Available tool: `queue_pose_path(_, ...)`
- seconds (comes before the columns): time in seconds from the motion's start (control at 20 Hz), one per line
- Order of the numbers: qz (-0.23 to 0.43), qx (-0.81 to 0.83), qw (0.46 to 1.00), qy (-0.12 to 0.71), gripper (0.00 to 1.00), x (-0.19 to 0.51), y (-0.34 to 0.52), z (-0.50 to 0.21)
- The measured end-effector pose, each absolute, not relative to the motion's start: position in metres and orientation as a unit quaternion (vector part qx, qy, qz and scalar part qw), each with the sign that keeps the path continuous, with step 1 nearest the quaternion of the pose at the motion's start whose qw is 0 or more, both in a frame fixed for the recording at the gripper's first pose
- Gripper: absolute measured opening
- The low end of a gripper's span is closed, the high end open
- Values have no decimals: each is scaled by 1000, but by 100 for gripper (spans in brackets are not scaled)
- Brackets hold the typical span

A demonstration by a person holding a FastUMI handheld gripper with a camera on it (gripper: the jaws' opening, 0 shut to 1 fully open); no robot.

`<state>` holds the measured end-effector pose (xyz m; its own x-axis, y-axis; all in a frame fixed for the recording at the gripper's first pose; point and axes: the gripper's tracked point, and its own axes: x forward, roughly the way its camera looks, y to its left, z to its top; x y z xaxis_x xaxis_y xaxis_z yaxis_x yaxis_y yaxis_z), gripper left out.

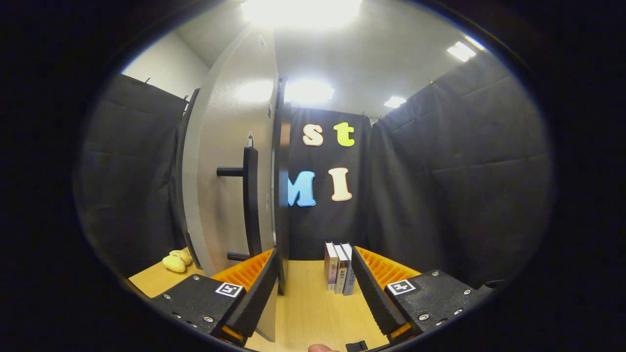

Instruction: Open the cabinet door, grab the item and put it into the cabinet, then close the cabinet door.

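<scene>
Cabinet door (230,161) stands ajar at eleven o'clock of the gripper (313,274), its dark handle (251,200) upright; gripper fingers apart, clamping nothing; books (338,268) stand on the wooden table (308,308) at twelve o'clock between the fingers; yellow toy (177,260) at nine o'clock.

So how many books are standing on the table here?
3 books, upright side by side on the table, just ahead of the open gripper, nearer its right finger. None looks hidden.
</scene>
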<state>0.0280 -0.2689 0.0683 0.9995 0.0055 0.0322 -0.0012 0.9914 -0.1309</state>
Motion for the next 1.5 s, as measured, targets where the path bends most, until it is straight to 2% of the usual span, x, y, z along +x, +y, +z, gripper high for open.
queue_pose_path(0.45, 23, -60, 998, -8, 91, 13, -168, 61)
queue_pose_path(0.9, 68, -15, 997, 27, 91, 35, -34, 37)
queue_pose_path(1.15, 64, -40, 997, 9, 92, 30, 2, 33)
queue_pose_path(1.5, 72, -40, 996, 25, 92, 33, 48, 29)
